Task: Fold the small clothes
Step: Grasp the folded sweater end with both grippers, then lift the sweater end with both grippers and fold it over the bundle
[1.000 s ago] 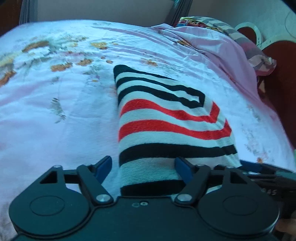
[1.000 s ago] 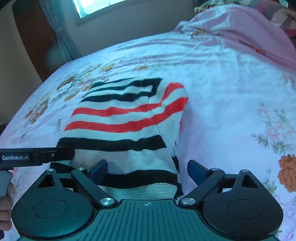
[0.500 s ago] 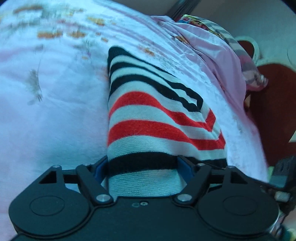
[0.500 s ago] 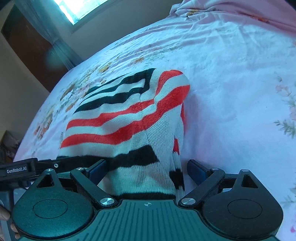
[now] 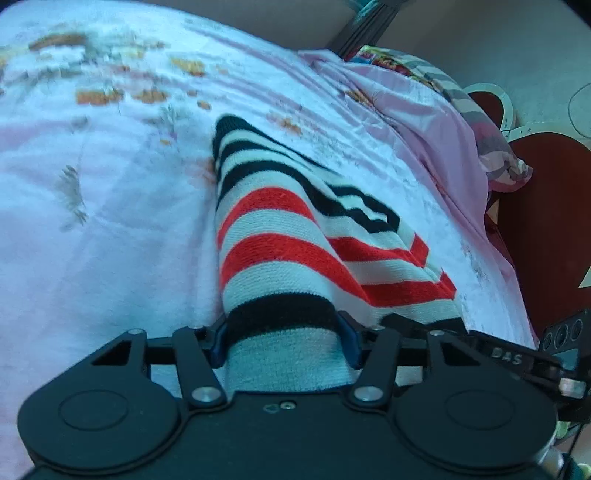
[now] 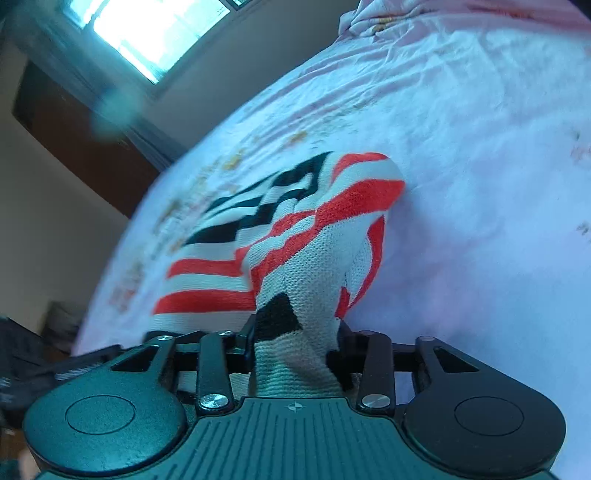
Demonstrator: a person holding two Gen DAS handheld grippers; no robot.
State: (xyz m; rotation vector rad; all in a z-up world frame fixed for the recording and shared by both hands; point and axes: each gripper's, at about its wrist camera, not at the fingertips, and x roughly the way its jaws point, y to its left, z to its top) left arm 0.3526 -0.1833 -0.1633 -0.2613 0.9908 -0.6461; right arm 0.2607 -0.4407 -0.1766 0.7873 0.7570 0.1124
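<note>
A small knit sweater (image 5: pixel 280 236) with black, white and red stripes lies on the pink floral bedsheet (image 5: pixel 103 206). My left gripper (image 5: pixel 282 338) is shut on its near hem at the left corner. My right gripper (image 6: pixel 295 339) is shut on the other near corner, where the sweater (image 6: pixel 295 258) bunches between the fingers. The near edge is lifted off the bed and the far part still rests on it. The right gripper's side (image 5: pixel 517 358) shows at the right of the left wrist view.
A crumpled pink blanket and a striped pillow (image 5: pixel 461 110) lie at the far right of the bed. A dark red chair (image 5: pixel 546 221) stands beyond the bed's right edge. A window (image 6: pixel 155 33) and dark wooden furniture (image 6: pixel 74 129) are behind the bed.
Both grippers closed on the sweater's near edge and raised it. The cloth now bunches and tilts up from the bed, and the right wrist view has tilted upward.
</note>
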